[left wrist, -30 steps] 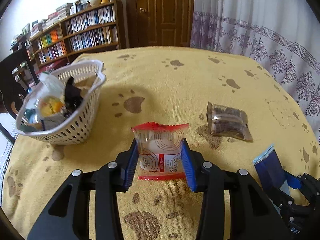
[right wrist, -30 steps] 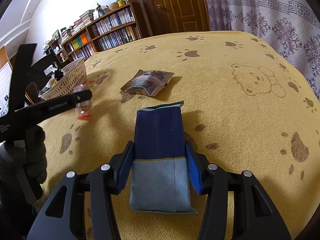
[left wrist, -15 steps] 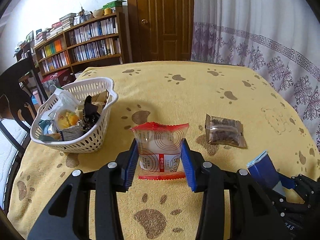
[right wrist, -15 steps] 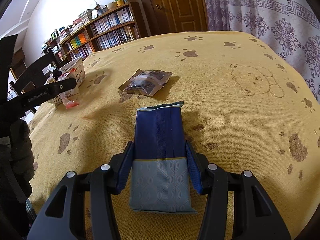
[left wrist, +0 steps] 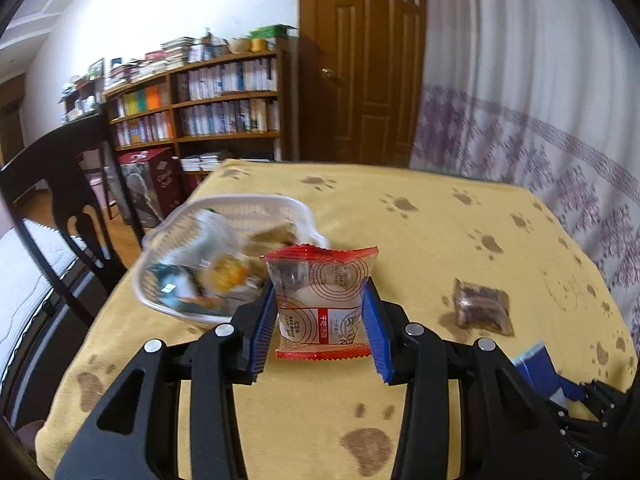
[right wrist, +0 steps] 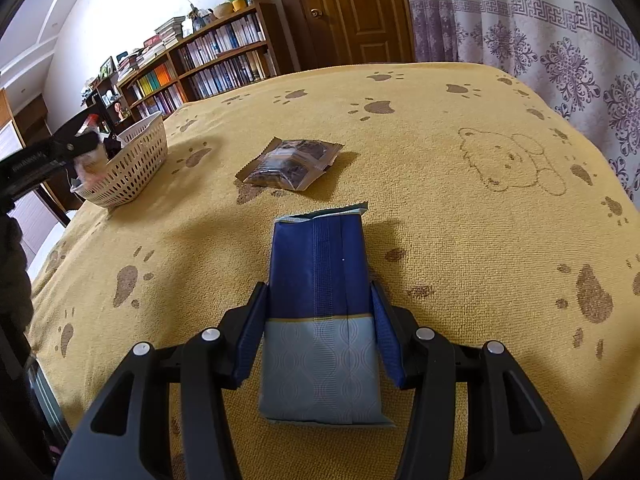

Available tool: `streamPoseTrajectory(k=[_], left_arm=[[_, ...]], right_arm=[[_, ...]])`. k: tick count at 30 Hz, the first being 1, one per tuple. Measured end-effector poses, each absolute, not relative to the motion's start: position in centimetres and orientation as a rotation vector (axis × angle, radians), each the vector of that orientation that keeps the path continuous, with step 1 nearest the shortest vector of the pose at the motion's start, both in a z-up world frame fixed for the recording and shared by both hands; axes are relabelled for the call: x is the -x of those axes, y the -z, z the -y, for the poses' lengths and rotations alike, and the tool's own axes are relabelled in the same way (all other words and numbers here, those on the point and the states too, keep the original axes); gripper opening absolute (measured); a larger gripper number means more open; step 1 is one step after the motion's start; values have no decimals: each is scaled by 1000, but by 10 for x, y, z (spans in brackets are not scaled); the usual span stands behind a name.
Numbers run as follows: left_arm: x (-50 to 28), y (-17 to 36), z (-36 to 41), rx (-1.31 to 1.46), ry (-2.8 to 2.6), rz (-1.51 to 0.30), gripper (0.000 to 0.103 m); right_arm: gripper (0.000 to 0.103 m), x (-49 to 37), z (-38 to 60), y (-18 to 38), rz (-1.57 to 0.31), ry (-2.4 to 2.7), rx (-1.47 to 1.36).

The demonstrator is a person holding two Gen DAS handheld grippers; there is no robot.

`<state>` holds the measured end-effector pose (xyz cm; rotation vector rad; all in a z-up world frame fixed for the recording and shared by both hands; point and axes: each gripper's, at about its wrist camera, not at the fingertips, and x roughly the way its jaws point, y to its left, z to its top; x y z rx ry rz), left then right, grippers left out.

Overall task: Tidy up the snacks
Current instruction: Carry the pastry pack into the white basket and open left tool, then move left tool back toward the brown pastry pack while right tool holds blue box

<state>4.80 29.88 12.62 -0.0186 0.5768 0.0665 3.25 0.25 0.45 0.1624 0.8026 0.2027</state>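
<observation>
Presently, the left gripper (left wrist: 322, 320) is clamped on a clear plastic snack packet with red crimped ends (left wrist: 322, 300), held upright between its blue-padded fingers (left wrist: 262, 330) and clear of the table. The white perforated plastic basket (left wrist: 168, 304) lies just ahead and to the left of that packet, its near rim partly hidden behind the left finger. In the right wrist view the packet sits at or above the basket's (right wrist: 132, 164) rim, though whether it is over the opening or short of it cannot be settled from either angle. The release is judged to depend on that one relation: a short carry forward and leftward should put the packet above the opening.

The right gripper (right wrist: 318, 330) is closed on a dark blue and pale grey foil packet (right wrist: 320, 304), its long axis running straight out along the fingers, its lower end on or close to the yellow paw-print tablecloth (right wrist: 460, 220). A small clear packet with dark brown contents (right wrist: 290, 162) lies flat on the cloth between this gripper and the basket, untouched.

The basket's contents are blurred; several wrappers are present, none identifiable. The blue packet is cut off at the lower right edge of the left view.
</observation>
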Motion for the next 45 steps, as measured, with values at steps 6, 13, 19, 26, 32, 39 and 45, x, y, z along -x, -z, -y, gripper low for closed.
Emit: streamPoseTrajectory(k=[6,13,19,26,32,39,45], left_arm=[[-50,-136,-336,59,-148,-557,42],[-60,-140,-370,94,-214,-552,42],[-80,-138,-394,119,-240,-561,42],[-100,-130,-408,141,-256,-576,42],[-106,-121,-419,183,-284,-568,79],[-98,-121,-433,237,-313,-562,81],[-87,-126,-422,232,-288,-545,86]], right_arm=[[51,-32,-3,-4,-803,-201,-161],[51,-32,-5,-4,-807,-191,-150],[51,-32,-8,-5,-810,-185,-141],[51,-32,-9,-4,-812,-179,-133],[51,-32,-9,-4,-812,-179,-132],[51,-32,-9,-4,-812,-179,-132],[51,-32,-9,-4,-812,-179,-132]])
